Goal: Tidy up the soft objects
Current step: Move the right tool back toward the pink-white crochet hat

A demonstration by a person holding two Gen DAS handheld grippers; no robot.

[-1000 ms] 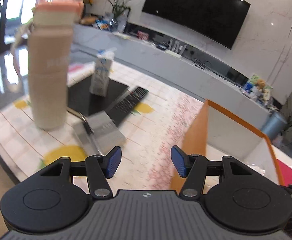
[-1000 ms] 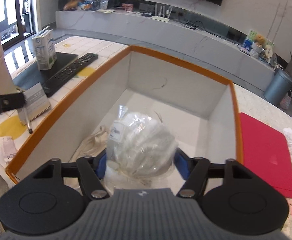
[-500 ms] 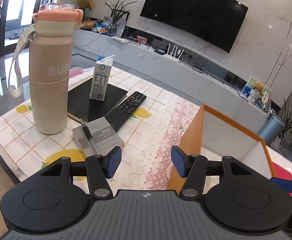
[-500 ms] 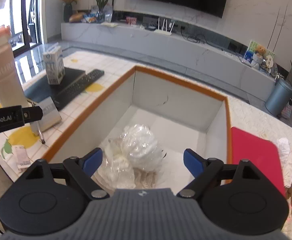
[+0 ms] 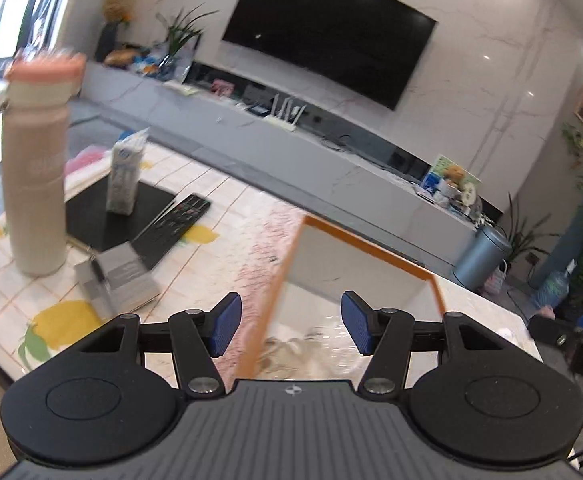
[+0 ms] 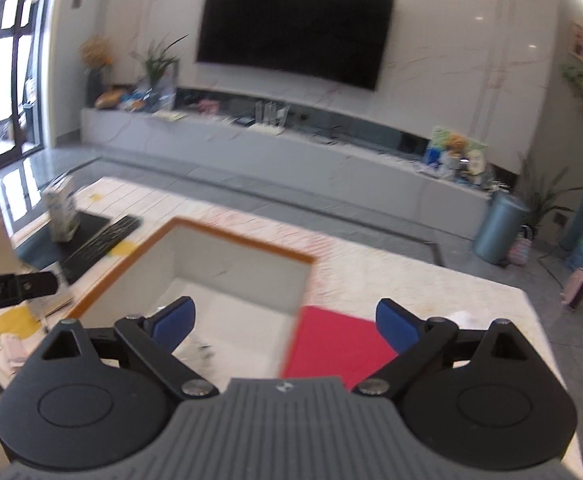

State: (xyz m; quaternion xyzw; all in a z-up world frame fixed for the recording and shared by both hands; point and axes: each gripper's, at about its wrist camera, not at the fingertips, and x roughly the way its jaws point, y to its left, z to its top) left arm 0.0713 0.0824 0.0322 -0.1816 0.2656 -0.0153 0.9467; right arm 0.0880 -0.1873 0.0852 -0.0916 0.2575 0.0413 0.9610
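A crinkled clear plastic bag of white stuffing [image 5: 323, 344] lies inside the orange-rimmed white box [image 5: 355, 240] on the tiled table [image 5: 227, 208]. Above it, the right gripper [image 6: 285, 322], its jaws just opened wide, holds nothing; the left gripper [image 5: 287, 326] hangs spread and empty.

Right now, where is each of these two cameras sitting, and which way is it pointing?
Left wrist: rides on the left gripper, looking forward and slightly down over bottle, remote and box; its open blue fingers show.
Right wrist: rides on the right gripper, above the box and red mat; wide-open fingers show.
Shared: box, bottle, remote, TV.
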